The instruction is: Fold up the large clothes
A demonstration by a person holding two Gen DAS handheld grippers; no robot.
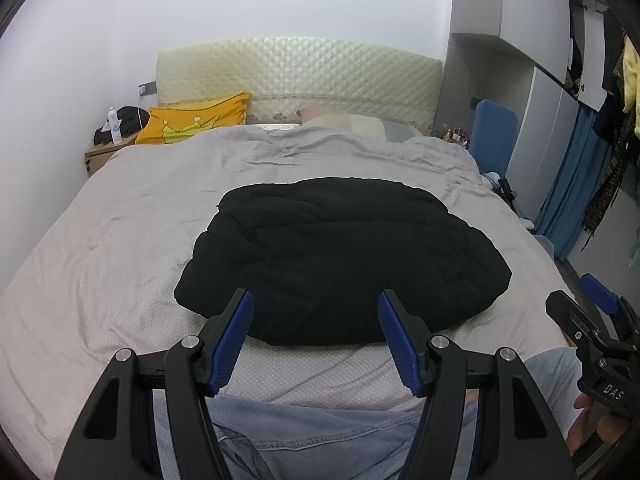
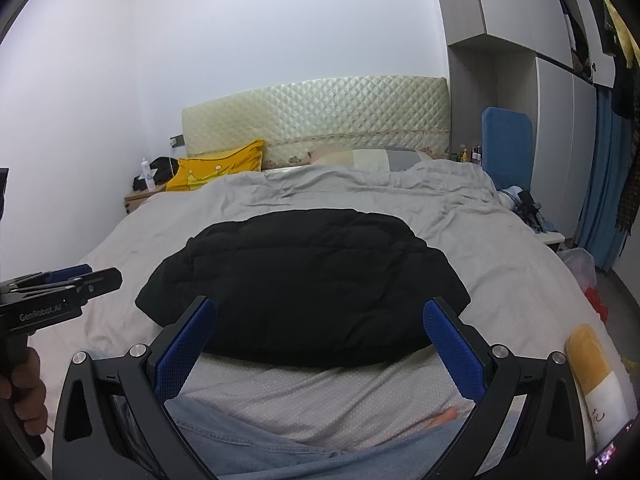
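Observation:
A black puffy jacket lies folded into a compact bundle in the middle of the bed; the right wrist view shows the jacket from the other side. My left gripper hangs open just short of the bundle's near edge, nothing between its blue pads. My right gripper is open too, held back from the same edge and empty. Each gripper shows in the other's view: the right gripper at the far right, the left gripper at the far left.
A grey duvet covers the bed, with a yellow pillow and a quilted headboard at the far end. A person's denim-clad legs sit at the near edge. A nightstand stands left, wardrobe and blue curtain right.

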